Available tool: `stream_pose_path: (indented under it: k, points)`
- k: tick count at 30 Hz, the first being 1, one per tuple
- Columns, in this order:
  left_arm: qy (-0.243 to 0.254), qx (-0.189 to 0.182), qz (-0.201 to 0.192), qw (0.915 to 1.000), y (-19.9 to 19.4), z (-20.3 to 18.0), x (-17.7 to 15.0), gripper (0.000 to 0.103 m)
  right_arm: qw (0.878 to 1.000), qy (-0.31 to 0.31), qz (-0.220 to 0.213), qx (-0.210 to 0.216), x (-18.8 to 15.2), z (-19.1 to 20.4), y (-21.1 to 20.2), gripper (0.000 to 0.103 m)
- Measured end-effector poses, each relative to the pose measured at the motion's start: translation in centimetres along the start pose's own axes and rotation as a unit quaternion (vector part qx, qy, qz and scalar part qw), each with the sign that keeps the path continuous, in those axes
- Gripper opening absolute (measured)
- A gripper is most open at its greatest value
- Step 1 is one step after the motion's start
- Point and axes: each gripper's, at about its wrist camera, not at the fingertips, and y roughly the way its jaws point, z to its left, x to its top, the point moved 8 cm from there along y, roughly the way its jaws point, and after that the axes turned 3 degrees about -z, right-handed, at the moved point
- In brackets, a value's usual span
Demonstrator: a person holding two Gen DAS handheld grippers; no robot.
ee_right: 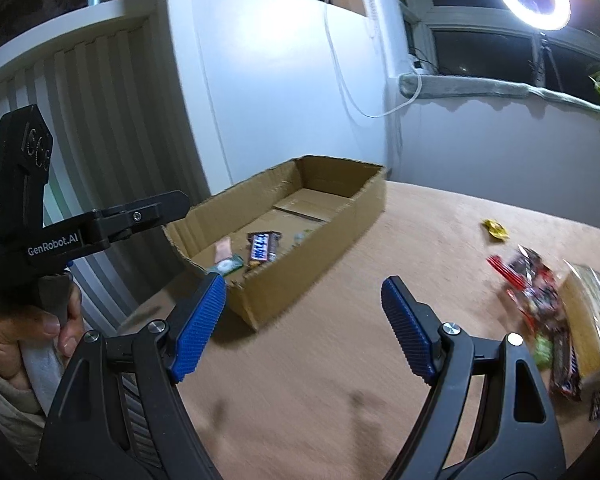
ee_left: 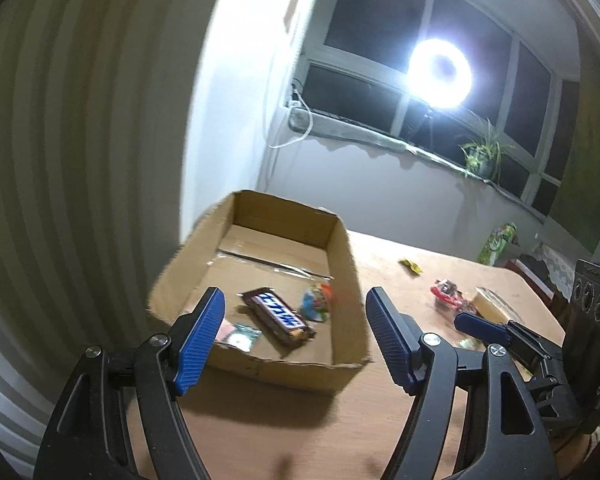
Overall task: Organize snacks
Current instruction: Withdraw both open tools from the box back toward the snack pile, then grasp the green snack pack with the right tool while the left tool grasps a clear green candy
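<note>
While both the left gripper [ee_left: 296,320] and the right gripper [ee_right: 304,312] hang with jaws spread and empty, the loose snacks [ee_right: 540,296] beside the cardboard box [ee_right: 340,216] look light, crinkly and slippery, best pinched across their flat middles.

Night scene, dark panes in the white-framed window [ee_left: 440,60] at 1 o'clock of the left wrist view. Bright round ring light [ee_left: 440,74] on a thin stand glares in front of it, same lamp at 1 o'clock in the right wrist view. Grey padded windowsill [ee_left: 360,130] runs below, a green spiky potted plant [ee_left: 482,156] on it at 3 o'clock. White plain wall [ee_left: 236,120] at 12, ribbed pale striped panel [ee_left: 80,160] at 9. Light wooden bench [ee_right: 380,300] fills the lower half. White cable [ee_right: 352,92] hangs down the wall.
</note>
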Motion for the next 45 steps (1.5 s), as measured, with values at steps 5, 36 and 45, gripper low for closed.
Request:
stream_pose_path:
  k: [5,36,45]
  points:
    - [0.02,-0.015,0.011,0.9996,0.6,-2.5,-0.3,0.073,1.0,0.019,-0.004,-0.02,-1.0,-2.5,-1.6,0.083]
    - [0.164,-0.124,0.114,0.972,6.3,-19.5,-6.6,0.073,0.97,0.124,-0.036,-0.207,-7.6,-20.0,-15.6,0.083]
    - [0.201,-0.122,0.15,0.9604,9.2,-21.6,-9.3,0.073,0.967,0.135,-0.029,-0.215,-9.8,-22.2,-17.1,0.083]
